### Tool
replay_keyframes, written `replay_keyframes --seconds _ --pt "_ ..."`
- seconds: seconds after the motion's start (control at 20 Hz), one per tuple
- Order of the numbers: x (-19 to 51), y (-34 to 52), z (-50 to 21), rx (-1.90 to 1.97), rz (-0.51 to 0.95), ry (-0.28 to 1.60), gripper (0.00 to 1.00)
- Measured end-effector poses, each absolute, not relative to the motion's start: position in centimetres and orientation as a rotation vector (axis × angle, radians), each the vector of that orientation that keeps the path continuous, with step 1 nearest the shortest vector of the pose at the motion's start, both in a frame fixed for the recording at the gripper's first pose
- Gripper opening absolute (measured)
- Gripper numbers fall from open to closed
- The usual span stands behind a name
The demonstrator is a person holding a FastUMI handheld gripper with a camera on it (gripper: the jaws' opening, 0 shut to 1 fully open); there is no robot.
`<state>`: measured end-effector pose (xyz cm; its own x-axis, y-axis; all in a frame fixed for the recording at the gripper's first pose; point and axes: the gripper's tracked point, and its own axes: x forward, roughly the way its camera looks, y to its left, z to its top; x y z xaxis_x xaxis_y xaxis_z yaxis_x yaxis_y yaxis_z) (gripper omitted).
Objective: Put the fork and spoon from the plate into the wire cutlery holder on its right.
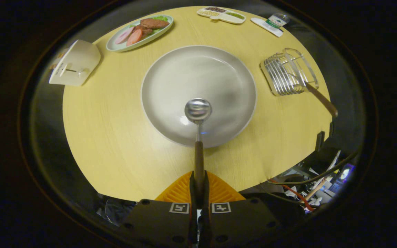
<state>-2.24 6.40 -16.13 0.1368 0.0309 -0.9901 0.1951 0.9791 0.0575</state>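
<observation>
While the gripper [199, 187] clamps the spoon [198, 113] over the plate [171, 86], the fork [317, 94] leans in the wire holder [283, 74] beside that plate.

The spoon [198, 111] has the lower end of its wooden handle hidden between the fingers of the gripper [199, 187], which press on it from both sides, so how far the handle runs back cannot be told. Right of the plate [160, 103], the fork [319, 96] leans in the wire cutlery holder [286, 72] with its tines lost among the wires. Beyond the holder, a small bottle [277, 20] lies at the worktop's [115, 144] far rim, its label too small to make out. The divided tray [221, 14] beyond the plate holds fillings too small to identify. Clutter [308, 186] below the worktop's near edge is dim and blurred.
</observation>
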Motion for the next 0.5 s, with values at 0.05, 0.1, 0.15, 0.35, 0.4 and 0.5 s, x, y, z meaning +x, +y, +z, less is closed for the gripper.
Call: replay_keyframes --seconds 0.05,0.1,0.15,0.35,0.4,0.5 --pt "-2.2 6.3 -15.6 0.199 -0.117 1.427 0.09" --pt "-2.2 6.1 -14.9 0.208 -0.116 1.423 0.09" --pt "-2.1 5.8 -14.1 0.213 -0.116 1.421 0.09" --pt "-2.1 3.7 -11.2 0.223 -0.145 1.403 0.09" --pt "-2.2 2.9 -10.3 0.229 -0.161 1.399 0.09" --pt "-2.3 1.0 -8.8 0.242 -0.193 1.396 0.09"
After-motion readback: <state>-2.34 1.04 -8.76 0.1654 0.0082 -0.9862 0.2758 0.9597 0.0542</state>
